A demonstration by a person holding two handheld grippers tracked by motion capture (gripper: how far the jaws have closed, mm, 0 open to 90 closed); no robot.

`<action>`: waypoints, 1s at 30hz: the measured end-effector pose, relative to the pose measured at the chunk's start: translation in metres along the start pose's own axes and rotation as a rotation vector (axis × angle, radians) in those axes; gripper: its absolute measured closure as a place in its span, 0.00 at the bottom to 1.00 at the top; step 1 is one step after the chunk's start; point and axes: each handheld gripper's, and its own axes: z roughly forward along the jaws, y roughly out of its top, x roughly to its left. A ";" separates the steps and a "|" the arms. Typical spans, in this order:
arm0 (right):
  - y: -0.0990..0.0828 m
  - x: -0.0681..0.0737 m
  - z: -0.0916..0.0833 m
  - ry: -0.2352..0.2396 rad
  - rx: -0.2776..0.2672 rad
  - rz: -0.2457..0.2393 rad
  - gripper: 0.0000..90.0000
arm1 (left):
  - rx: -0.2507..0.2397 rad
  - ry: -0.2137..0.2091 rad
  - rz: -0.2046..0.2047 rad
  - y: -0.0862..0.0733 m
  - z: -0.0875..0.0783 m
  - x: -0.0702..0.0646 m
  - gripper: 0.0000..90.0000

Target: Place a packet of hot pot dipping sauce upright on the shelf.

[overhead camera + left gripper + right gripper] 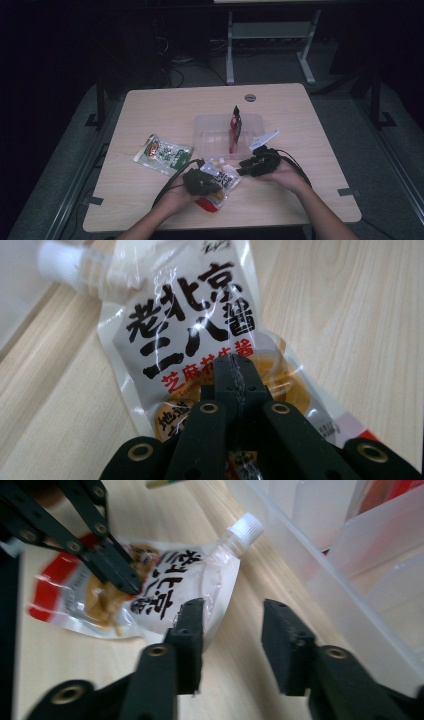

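Note:
A white sauce pouch with black lettering, a red bottom and a white screw cap lies flat on the wooden table near the front. My left gripper is shut, its tips pinched together on the pouch's printed face. In the right gripper view the left gripper meets the pouch near its orange picture. My right gripper is just right of the pouch and open. Nothing is between its pads, and the pouch's neck lies just past one jaw.
A clear plastic tray with dividers stands behind the grippers. A red packet stands upright in it. A green snack packet lies to the left. A round cable hole is near the far edge.

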 end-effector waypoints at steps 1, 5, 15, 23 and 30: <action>0.000 0.001 0.000 0.013 -0.001 0.026 0.61 | 0.004 -0.001 -0.001 0.000 0.000 0.000 1.00; -0.001 -0.002 0.007 0.053 0.016 0.043 0.49 | 0.005 -0.007 0.001 0.001 0.000 0.001 1.00; 0.006 0.001 0.031 0.150 0.010 0.085 0.46 | 0.005 -0.013 0.016 -0.001 -0.001 0.002 1.00; 0.005 0.001 0.038 0.219 0.012 0.122 0.61 | -0.016 -0.015 0.028 -0.002 0.000 0.001 1.00; 0.006 0.005 0.036 0.255 0.026 0.059 0.83 | -0.007 -0.021 0.050 -0.004 -0.003 0.003 1.00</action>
